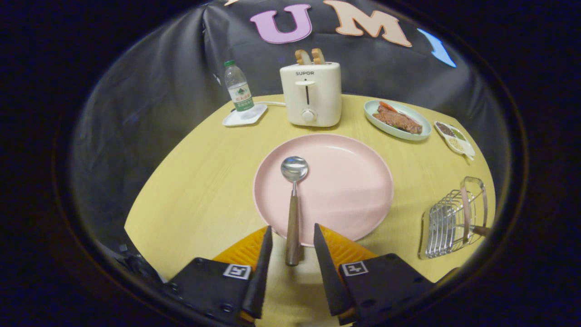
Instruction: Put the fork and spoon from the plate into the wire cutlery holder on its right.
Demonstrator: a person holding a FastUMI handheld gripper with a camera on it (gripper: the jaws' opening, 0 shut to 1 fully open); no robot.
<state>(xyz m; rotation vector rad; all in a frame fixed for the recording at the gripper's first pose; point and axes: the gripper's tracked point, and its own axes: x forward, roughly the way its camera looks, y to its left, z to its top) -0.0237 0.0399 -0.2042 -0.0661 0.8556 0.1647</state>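
Claw: while its two fingers stand parted with a clear gap, the claw (pixel 292 245) has hold of nothing; neither finger touches the handle that lies between them
Spoon: the spoon (pixel 293 204) lies straight ahead of the claw, its wooden handle end between the fingertips and hanging past the plate's near rim, its bowl face up further in on the plate
Long axis: it runs near to far, in line with the fingers, so the jaws already flank the handle across its narrow width; to my eye a plain closing would do, with little turning needed
Plate: the pink plate (pixel 345 190) sits just ahead of the claw, shallow and smooth; the spoon rests left of the plate's middle
Fork: a wooden handle end shows at the wire cutlery holder (pixel 454 222), likely the fork, though I cannot tell for sure
Holder: right of the plate and apart from it, near the table's right edge
Table: the pale wooden table (pixel 199 190) is bare between plate and holder, which leaves an open path rightward
Beyond the plate: a toaster (pixel 311 93) with bread, a water bottle (pixel 238 88) on a small white dish left of it, a green dish of food (pixel 397 120) and a small condiment tray (pixel 454 137) to the plate's far right
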